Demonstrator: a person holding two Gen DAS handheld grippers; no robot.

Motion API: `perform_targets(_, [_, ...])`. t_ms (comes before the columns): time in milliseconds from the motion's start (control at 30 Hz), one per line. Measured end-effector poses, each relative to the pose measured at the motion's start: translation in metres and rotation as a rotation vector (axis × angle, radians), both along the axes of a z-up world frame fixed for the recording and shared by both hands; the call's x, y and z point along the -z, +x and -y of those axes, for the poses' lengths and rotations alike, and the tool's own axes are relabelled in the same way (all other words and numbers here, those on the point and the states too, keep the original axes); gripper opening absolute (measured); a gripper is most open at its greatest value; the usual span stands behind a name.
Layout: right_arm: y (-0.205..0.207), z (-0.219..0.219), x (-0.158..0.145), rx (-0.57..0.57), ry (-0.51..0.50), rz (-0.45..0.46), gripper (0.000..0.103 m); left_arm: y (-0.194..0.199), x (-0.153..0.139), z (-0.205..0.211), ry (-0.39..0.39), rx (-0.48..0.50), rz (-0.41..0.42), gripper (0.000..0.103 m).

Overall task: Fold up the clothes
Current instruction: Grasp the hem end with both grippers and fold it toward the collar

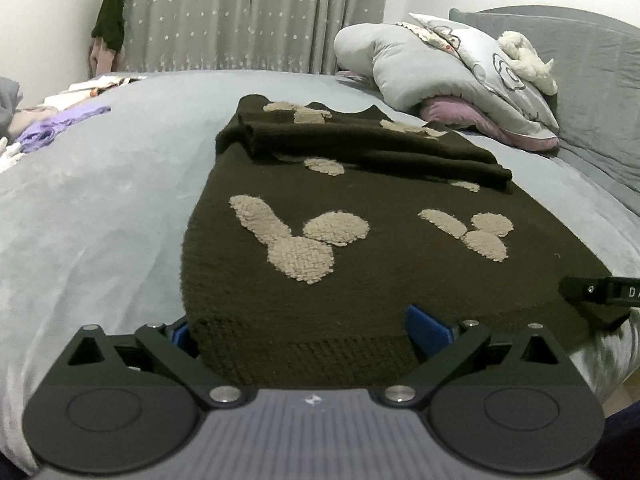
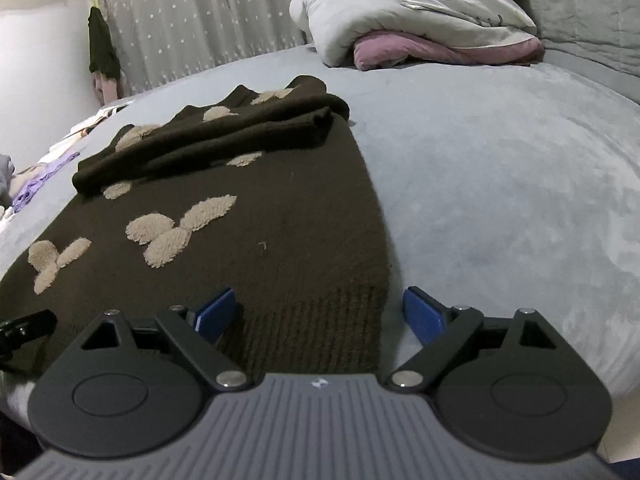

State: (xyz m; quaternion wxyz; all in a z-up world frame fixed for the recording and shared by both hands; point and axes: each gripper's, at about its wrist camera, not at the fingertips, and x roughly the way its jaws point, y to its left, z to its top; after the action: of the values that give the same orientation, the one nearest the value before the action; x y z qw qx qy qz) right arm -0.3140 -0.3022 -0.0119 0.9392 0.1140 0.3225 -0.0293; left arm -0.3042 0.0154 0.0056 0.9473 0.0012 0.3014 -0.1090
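Note:
A dark brown knit sweater (image 1: pixel 360 264) with beige fluffy patches lies flat on the grey bed, its sleeves folded across the upper part. The same sweater (image 2: pixel 248 216) fills the left half of the right wrist view. My left gripper (image 1: pixel 304 330) is open, its blue pads straddling the ribbed hem at the sweater's near left corner. My right gripper (image 2: pixel 320 314) is open too, with the hem's near right corner between its blue pads. The right gripper's black tip (image 1: pixel 600 290) shows at the right edge of the left wrist view.
The bed (image 2: pixel 500 184) has a grey plush cover. A folded grey and pink duvet with pillows (image 1: pixel 460 80) is piled by the headboard. Purple and light clothes (image 1: pixel 52 124) lie at the far left. A star-patterned curtain (image 1: pixel 248 12) hangs behind, with dark clothing (image 1: pixel 109 12) hung beside it.

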Motion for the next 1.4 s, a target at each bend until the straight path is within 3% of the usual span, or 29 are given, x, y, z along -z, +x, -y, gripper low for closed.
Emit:
perform_targets(100, [-0.004,0.003,0.0,-0.004,0.011,0.01,0.064,-0.004,-0.002,0.005,0.033,0.024,0.027,0.075])
perform_targets(167, [-0.007,0.005,-0.001,-0.014,0.028,0.015,0.053,-0.007,-0.005,0.008,0.052,0.038,0.046,0.053])
perform_targets(233, [-0.01,0.007,-0.002,-0.021,0.055,0.019,0.034,-0.006,-0.008,0.006,0.051,0.041,0.048,0.039])
perform_targets(367, [-0.012,0.009,-0.005,-0.034,0.097,0.028,0.02,-0.002,-0.013,-0.005,0.001,0.018,0.017,0.017])
perform_targets(633, [-0.015,0.002,-0.012,-0.053,0.069,0.054,0.015,-0.004,-0.022,-0.009,-0.011,0.024,0.019,0.01])
perform_targets(833, [-0.029,0.001,-0.028,-0.065,0.085,0.137,0.014,-0.001,-0.037,-0.031,-0.197,0.008,-0.036,0.008])
perform_targets(1100, [-0.048,0.001,-0.056,-0.088,0.114,0.249,0.013,-0.007,-0.064,-0.062,-0.372,-0.009,-0.069,0.007])
perform_targets(1333, [-0.042,0.003,-0.07,-0.103,0.155,0.276,0.013,0.014,-0.073,-0.073,-0.431,-0.049,-0.171,0.007])
perform_targets(1400, [-0.027,0.011,-0.074,-0.098,0.199,0.245,0.013,0.031,-0.076,-0.078,-0.443,-0.056,-0.203,0.007])
